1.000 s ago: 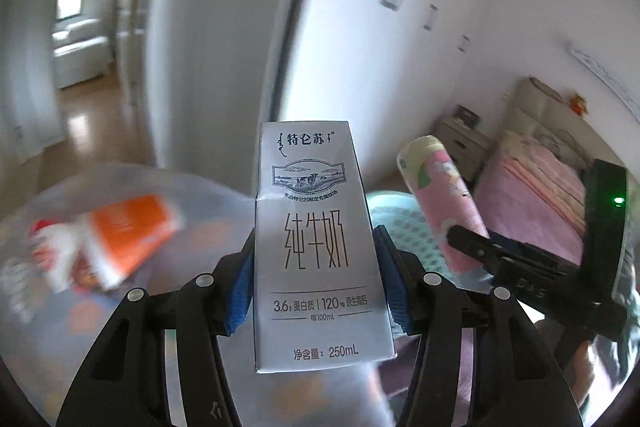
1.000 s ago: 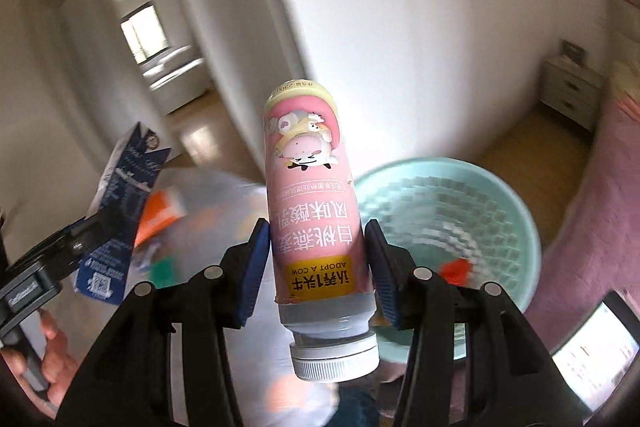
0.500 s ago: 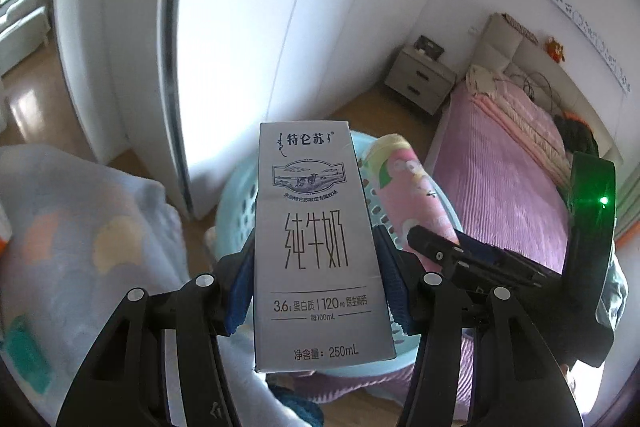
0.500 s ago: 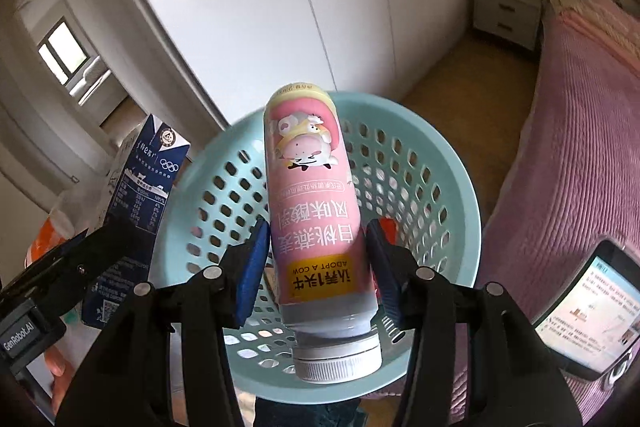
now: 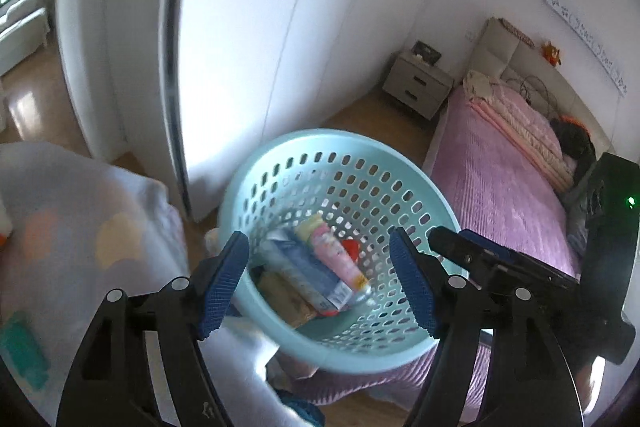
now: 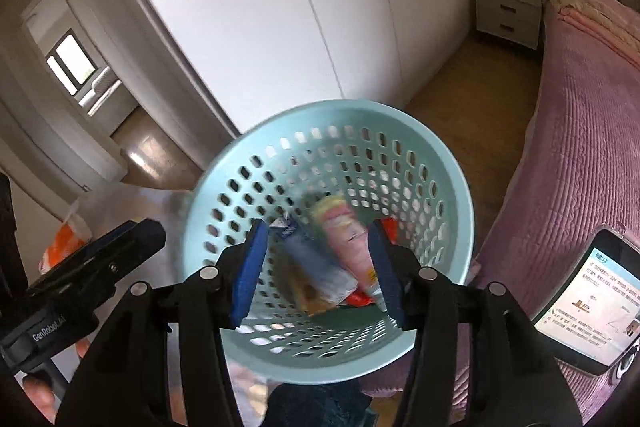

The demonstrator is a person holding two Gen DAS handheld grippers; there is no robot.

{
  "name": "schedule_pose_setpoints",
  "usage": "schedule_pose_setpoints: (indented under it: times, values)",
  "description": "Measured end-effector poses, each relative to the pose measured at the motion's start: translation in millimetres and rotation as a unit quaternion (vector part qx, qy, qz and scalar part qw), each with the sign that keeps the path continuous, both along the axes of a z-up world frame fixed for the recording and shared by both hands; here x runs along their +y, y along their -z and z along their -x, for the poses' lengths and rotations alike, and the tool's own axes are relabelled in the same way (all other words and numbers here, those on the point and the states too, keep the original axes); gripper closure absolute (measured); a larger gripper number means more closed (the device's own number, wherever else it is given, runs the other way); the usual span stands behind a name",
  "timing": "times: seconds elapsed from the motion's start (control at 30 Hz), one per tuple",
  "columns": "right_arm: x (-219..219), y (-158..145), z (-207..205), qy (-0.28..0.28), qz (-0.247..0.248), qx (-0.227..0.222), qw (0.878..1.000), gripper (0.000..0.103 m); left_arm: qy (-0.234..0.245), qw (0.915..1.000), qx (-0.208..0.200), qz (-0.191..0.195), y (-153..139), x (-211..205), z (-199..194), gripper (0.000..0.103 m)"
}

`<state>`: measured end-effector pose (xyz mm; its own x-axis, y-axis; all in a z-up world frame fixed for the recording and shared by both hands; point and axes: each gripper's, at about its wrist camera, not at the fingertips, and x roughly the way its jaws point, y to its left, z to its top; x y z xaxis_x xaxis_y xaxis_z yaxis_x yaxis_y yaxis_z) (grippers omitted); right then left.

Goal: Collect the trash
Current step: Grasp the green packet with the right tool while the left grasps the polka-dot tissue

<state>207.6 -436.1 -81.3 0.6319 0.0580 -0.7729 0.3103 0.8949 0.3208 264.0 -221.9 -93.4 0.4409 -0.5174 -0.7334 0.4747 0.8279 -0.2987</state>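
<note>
Inside the pale turquoise perforated plastic basket [image 5: 404,163], the just-released blue-and-white milk carton [image 5: 308,273] and pink yoghurt bottle [image 5: 336,255] are lying; left gripper [image 5: 320,279] is opening, right gripper [image 6: 316,271] is hanging empty, ready for more trash.

Basket [image 5: 256,183] on floor, between table edge at left and bed [image 5: 500,187] at right. Inside basket — milk carton [image 5: 308,267] and yogurt bottle [image 5: 336,255] lying side by side, carton to left, more trash beneath them. Wardrobe doors [image 5: 248,27] behind basket. Nightstand [image 5: 418,85] at far corner, between wardrobe and head of bed. Cup [image 6: 64,239] on table, left of basket. Phone [image 6: 588,295] at right, over bed.
</note>
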Motion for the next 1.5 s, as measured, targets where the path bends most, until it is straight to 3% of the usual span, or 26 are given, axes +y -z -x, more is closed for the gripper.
schedule_pose_setpoints:
  times: [0.3, 0.53, 0.73, 0.9, 1.03, 1.3, 1.5]
  values:
    - [73.1, -54.6, 4.3, -0.072, 0.005, -0.056, 0.996, 0.054, -0.064, 0.9956, -0.063, 0.026, -59.7, 94.5, 37.8, 0.032]
    - [157.0, -75.5, -3.0, -0.153, 0.022, -0.085, 0.984, 0.052, -0.155, 0.9824, -0.105, 0.009, -87.9, 188.1, 56.1, 0.032]
    - [232.1, -74.3, -15.1, -0.217, 0.037, -0.093, 0.971, 0.046, -0.258, 0.9597, -0.110, -0.024, -89.2, 281.8, 60.7, 0.032]
    - [282.4, -62.4, -23.9, -0.254, 0.041, -0.093, 0.962, 0.046, -0.358, 0.9278, -0.095, -0.046, -76.0, 371.9, 60.3, 0.032]
    - [301.3, -43.3, -30.2, -0.261, 0.051, -0.098, 0.959, 0.043, -0.400, 0.9123, -0.074, -0.047, -57.9, 419.2, 53.0, 0.032]
    - [315.7, 0.6, -43.1, -0.277, 0.034, -0.053, 0.959, 0.041, -0.409, 0.9113, -0.027, -0.038, -13.3, 448.1, 36.5, 0.028]
    - [326.6, 17.1, -41.3, -0.301, 0.040, -0.038, 0.952, 0.037, -0.401, 0.9150, -0.007, -0.048, -7.8, 446.8, 35.3, 0.030]
